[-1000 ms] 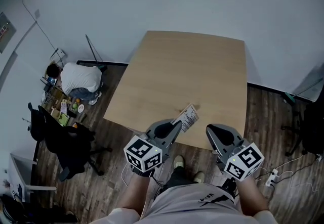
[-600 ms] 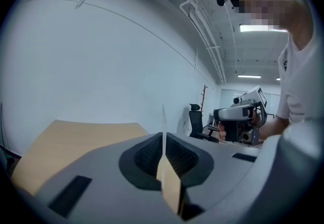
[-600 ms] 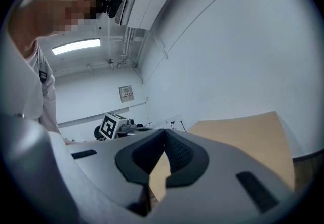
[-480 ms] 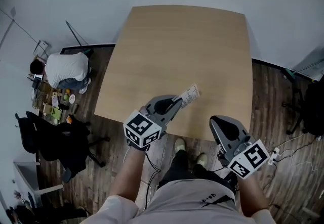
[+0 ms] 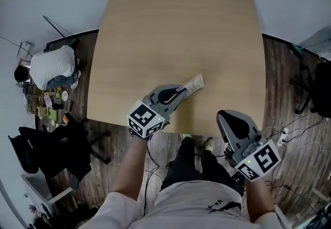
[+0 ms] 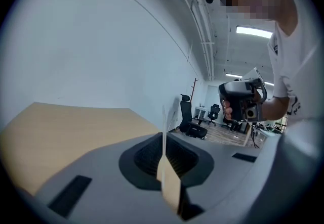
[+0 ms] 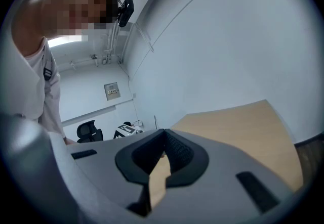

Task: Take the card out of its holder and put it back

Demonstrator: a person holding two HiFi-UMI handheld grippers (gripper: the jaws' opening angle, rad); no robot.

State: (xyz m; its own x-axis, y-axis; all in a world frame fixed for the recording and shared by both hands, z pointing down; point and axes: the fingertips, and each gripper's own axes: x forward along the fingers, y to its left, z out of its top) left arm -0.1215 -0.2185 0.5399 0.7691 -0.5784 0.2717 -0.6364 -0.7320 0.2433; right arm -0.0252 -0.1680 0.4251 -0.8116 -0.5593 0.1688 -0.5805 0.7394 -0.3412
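Head view showed the left tongs (image 5: 181, 92) clamped on one end of the card (image 5: 194, 84). The card jutted out past their tips, low over the near part of the desk (image 5: 176, 26). Whether it sat in its holder could not be made out. The right tongs (image 5: 228, 117) hung by the desk's near edge, well apart from the card. Their jaws were together with nothing between them.

The step in hand looked like getting a second grip on the card's free end. To do it well, the left tongs should probably keep a firm, steady pinch. The right tongs would need to part and approach flat along the card's plane. Ideally they would bite only the inner card, not the sleeve, and draw it straight rather than at a twist.

The card was a thin, flat rectangle, white with dark printed lines. From the left gripper view it was edge-on, a mere sliver between dark ribbed pads, and it would likely bend easily. The desk was pale, smooth and wood-toned with rounded corners. The tongs' shells were matte grey.
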